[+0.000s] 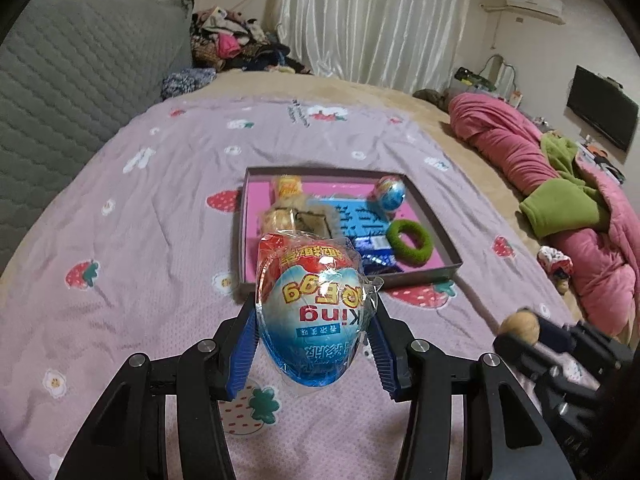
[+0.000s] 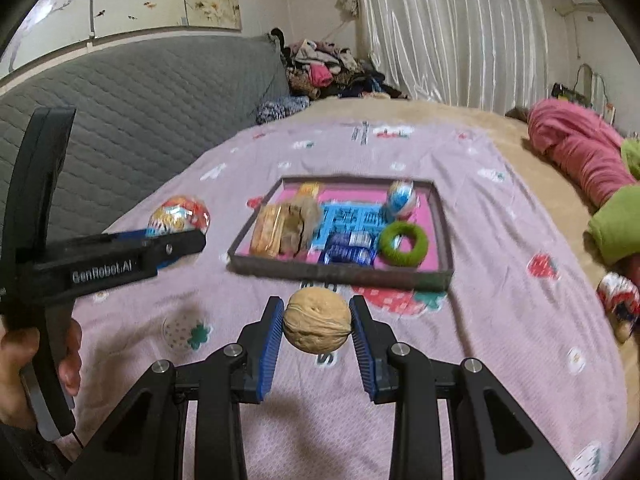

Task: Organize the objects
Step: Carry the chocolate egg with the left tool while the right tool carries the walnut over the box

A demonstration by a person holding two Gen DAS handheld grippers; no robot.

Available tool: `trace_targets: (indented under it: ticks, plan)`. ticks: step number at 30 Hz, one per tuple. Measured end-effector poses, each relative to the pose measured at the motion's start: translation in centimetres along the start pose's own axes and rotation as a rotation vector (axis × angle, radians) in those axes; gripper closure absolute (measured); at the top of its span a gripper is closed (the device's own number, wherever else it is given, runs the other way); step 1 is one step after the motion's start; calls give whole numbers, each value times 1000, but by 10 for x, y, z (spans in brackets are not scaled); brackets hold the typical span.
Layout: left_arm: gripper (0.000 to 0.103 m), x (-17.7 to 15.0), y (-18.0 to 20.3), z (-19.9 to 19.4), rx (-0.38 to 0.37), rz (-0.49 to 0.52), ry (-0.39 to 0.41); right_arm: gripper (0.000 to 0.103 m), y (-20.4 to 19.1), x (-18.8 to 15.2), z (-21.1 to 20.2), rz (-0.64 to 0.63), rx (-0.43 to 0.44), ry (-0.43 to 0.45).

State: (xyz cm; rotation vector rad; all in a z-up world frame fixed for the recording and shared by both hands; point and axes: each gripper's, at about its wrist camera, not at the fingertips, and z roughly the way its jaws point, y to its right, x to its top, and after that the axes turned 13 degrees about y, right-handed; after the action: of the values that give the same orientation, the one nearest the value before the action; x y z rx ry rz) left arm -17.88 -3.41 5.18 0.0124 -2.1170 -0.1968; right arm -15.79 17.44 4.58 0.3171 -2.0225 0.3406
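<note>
The left gripper (image 1: 316,344) had its blue-padded fingers (image 1: 244,354) closed on the sides of a foil-wrapped toy egg (image 1: 314,312), carried in the air just short of the shallow box (image 1: 436,232) on the bed (image 1: 120,200). The egg looked light and rigid, but its loose, crinkly wrapper seemed slippery, so a hold across the widest part of the shell rather than on the film flaps probably suited it best. The right gripper (image 2: 318,324) pinched a walnut (image 2: 317,319) between its fingers (image 2: 270,340), also off the bedspread and near the box's front wall; the nut seemed hard, light and round, likely to roll out unless held across its middle. Inside the box lay a second egg (image 1: 390,193) at the far right corner, a green hair ring (image 1: 409,242), blue-wrapped sweets (image 1: 376,246) and wrapped snacks (image 1: 280,216) along the left side, leaving bare pink floor mostly at the far middle. The raised front wall and the crowded near half would probably stand in the way of either drop. A pink quilt (image 1: 520,152) lay well apart to the right.
</note>
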Motion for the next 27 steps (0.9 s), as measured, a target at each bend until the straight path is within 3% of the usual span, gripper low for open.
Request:
trace_targets:
  ticks: [11,18,27]
  plan:
    - [51,33,5,19,10,-6,22,69,25,62,2,-26,-28,92]
    - [51,49,15,44,2,-2,25,69,47,81,24,-22,-49,85]
    - [51,50,33,107,-28,-15,0,69,73,90,69,-15,-34,69]
